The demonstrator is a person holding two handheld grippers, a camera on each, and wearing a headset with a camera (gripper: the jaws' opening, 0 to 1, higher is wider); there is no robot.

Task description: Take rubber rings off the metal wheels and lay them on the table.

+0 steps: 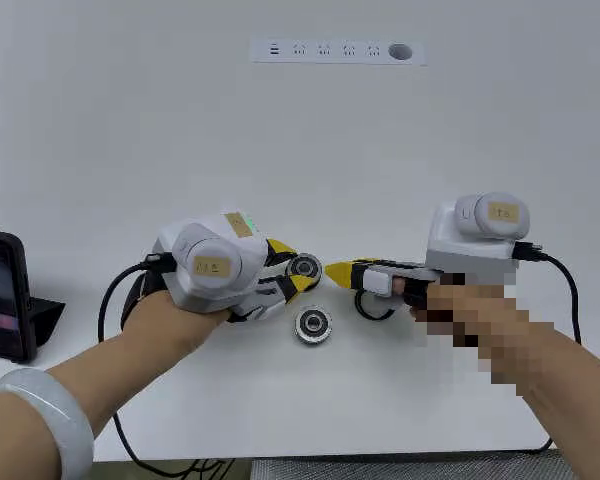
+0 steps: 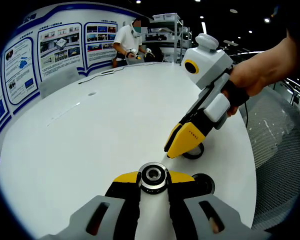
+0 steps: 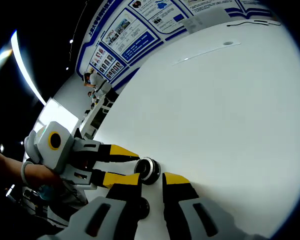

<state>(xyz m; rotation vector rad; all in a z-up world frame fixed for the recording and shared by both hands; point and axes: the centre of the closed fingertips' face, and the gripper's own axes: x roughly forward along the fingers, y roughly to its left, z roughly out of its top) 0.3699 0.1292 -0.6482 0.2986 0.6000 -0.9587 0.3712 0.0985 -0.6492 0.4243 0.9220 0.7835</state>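
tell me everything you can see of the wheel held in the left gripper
The wheel is small, round and metallic, with a silvery hub, a dark centre hole and a dark outer band, perhaps its rubber ring. The left gripper clamps it from both sides between yellow-tipped jaws, low over the white table. The right gripper is close by, not touching it.

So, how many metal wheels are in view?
2. One wheel is held in the left hand-held gripper; the other wheel lies on the table beside it. None seems hidden.

Bright, even overhead light; soft shadows; sharp focus; fisheye-bent edges.
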